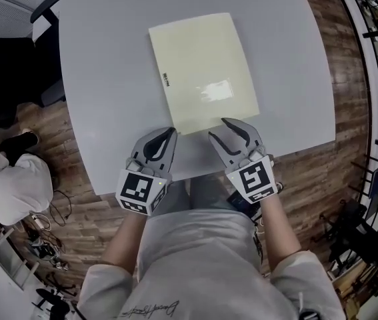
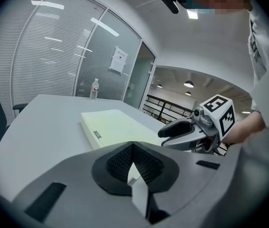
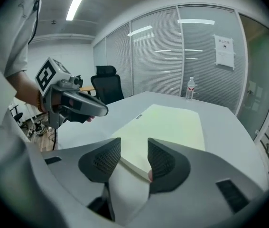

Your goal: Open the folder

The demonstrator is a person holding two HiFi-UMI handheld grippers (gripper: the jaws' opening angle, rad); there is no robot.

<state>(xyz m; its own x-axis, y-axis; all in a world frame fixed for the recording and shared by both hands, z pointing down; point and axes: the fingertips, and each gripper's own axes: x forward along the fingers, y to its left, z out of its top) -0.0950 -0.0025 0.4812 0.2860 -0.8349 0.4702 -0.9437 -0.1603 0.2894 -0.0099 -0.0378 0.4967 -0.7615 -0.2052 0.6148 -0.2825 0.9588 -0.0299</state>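
A pale yellow folder [image 1: 202, 72] lies closed and flat on the light grey table [image 1: 109, 79], with a small dark label on its left spine edge. My right gripper [image 1: 219, 129] is open at the folder's near right corner. In the right gripper view the folder's [image 3: 172, 125] near edge shows through the gap of that gripper [image 3: 134, 156], and the pads do not press on it. My left gripper [image 1: 165, 139] is shut and empty, just short of the folder's near left corner. In the left gripper view its jaws [image 2: 133, 146] meet, with the folder [image 2: 117, 126] ahead and the right gripper [image 2: 191, 132] beside it.
A water bottle [image 3: 190, 89] stands at the table's far end, also seen in the left gripper view [image 2: 94, 89]. A black office chair [image 3: 106, 82] stands past the table's left side. Glass walls with blinds lie beyond. The table's near edge [image 1: 195, 175] is right under my grippers.
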